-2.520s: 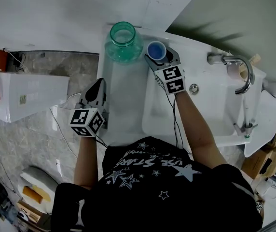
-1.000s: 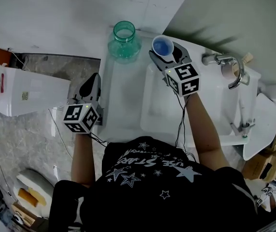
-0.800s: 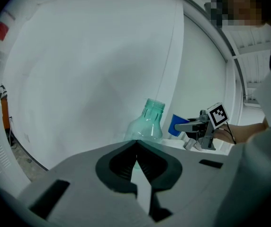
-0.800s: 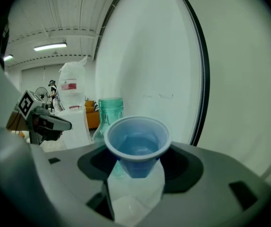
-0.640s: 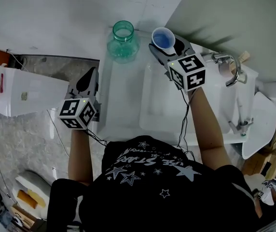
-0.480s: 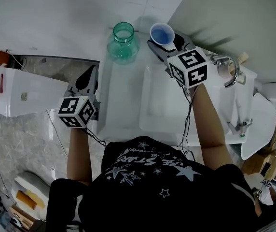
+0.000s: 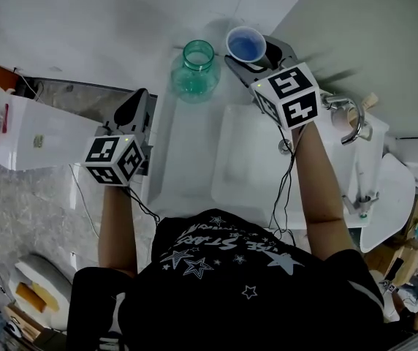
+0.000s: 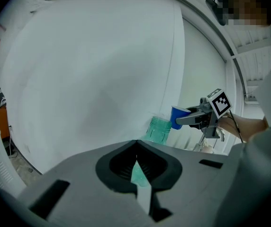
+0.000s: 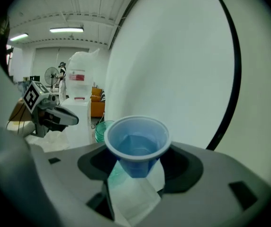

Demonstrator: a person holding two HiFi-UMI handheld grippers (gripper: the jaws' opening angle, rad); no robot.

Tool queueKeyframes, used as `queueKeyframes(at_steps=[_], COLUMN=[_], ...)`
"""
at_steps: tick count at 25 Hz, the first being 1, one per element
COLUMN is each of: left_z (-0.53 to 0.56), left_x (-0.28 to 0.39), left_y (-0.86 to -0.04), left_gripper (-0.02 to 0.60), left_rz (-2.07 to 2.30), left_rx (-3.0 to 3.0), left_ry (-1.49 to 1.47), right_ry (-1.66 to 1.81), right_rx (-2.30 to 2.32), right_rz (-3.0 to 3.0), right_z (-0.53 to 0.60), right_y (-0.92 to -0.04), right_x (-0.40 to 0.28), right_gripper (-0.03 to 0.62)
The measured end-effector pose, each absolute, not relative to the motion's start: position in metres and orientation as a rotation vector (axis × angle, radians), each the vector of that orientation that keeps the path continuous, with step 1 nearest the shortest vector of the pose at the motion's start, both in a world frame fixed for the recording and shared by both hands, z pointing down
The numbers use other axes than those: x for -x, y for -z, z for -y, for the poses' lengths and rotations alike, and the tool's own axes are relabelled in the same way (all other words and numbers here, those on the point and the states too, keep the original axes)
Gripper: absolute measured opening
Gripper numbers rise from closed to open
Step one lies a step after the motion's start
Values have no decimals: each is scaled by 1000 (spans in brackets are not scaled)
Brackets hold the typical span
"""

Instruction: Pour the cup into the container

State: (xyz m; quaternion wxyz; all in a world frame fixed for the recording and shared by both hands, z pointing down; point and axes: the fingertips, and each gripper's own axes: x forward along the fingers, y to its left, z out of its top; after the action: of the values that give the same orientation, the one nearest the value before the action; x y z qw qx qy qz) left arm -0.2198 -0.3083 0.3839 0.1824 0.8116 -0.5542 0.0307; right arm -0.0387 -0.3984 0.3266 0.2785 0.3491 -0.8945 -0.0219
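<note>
A clear green jar [image 7: 196, 68] stands open-mouthed at the back of the white counter [image 7: 187, 152], against the wall. My right gripper [image 7: 256, 53] is shut on a blue cup [image 7: 246, 46], held upright in the air just right of the jar's mouth. The right gripper view shows liquid in the cup [image 9: 136, 141], clamped between that gripper's jaws [image 9: 136, 161], with the jar [image 9: 101, 129] behind at the left. My left gripper [image 7: 139, 96] hovers left of the jar with nothing in it. In its own view the left gripper [image 8: 136, 142] is shut, facing the jar [image 8: 160, 129] and the cup [image 8: 177, 117].
A white sink basin [image 7: 256, 159] lies under my right arm, with a chrome faucet [image 7: 356, 119] at its right. A white box [image 7: 37, 134] stands left of the counter over a mottled floor. The wall rises directly behind the jar.
Both grippers have risen. The right one has carried the cup up off the sink's back edge and rolled a little; the cup sits closer to the jar's mouth.
</note>
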Motion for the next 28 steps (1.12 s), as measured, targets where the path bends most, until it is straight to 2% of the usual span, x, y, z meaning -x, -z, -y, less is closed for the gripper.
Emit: queueKeyframes(at_steps=[28], left_z=[307], left_x=[218], left_y=[-395], left_gripper=[10], left_rz=[1524], left_rx=[-2279], left_ry=[-53], right_ry=[471], right_rx=[-897], right_rz=[2041], right_z=[417], right_y=[-333], right_x=[61], right_gripper=[276])
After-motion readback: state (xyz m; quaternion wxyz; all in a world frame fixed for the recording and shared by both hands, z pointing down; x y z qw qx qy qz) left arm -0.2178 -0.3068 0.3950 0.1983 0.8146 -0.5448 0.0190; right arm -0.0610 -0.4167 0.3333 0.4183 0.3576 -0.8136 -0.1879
